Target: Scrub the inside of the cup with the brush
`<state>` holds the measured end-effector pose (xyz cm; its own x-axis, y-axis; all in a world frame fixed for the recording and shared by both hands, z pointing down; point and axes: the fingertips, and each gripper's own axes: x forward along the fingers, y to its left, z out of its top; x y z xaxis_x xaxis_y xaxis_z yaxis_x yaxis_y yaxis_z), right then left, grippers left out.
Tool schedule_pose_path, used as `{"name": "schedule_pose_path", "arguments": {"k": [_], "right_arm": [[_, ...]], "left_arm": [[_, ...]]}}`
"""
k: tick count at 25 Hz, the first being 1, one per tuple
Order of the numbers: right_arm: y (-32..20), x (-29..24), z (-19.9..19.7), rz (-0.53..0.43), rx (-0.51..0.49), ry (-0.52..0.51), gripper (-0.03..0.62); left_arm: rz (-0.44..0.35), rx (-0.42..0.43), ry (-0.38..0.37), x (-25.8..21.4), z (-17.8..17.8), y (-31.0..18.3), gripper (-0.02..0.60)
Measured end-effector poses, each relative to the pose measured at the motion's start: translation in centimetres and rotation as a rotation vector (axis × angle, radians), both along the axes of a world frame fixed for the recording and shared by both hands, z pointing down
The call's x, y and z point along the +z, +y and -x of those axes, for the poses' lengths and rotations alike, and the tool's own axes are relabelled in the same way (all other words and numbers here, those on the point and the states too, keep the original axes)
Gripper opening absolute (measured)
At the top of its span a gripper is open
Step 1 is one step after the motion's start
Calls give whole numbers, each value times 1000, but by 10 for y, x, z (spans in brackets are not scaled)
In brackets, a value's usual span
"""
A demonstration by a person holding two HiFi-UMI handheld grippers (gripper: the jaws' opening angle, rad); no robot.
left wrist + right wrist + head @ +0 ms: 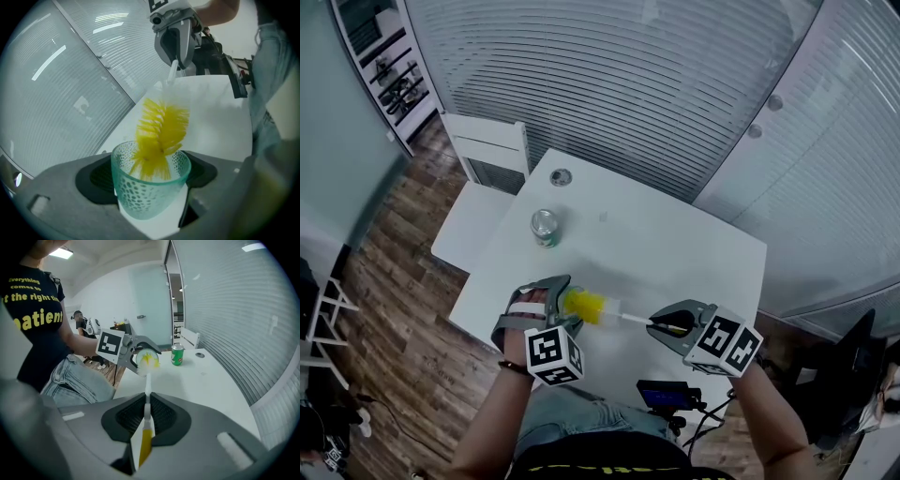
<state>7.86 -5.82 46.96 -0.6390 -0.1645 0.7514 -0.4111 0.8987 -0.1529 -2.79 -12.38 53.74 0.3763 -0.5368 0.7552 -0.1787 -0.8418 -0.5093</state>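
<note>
The cup (pixel 150 197) is translucent sea-green, dimpled all over with small dots. The brush (pixel 161 129) has yellow bristles, a white stem and a yellow handle end. The left hand-held gripper (pixel 565 300) and right hand-held gripper (pixel 146 411) are grey with black pads; their marker cubes (pixel 553 354) show black-and-white squares. The worktop (pixel 675 244) is white, the can (pixel 546 228) green with a silver top.

T-shirt (pixel 29 303) — yellow print, partly cut off: "Everything comes"; "the right tim"; "atient" below.
</note>
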Motion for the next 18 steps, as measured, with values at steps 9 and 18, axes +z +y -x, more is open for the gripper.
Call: {"name": "schedule_pose_path", "arguments": {"k": [9,18], "right_arm": [[15,0,15,17,-50,6,35],[8,-16,17,-35,-40,14,35]], "left_arm": [[8,7,-4,4,-3,4,417],[5,33,-7,2,-8,7,417]]}}
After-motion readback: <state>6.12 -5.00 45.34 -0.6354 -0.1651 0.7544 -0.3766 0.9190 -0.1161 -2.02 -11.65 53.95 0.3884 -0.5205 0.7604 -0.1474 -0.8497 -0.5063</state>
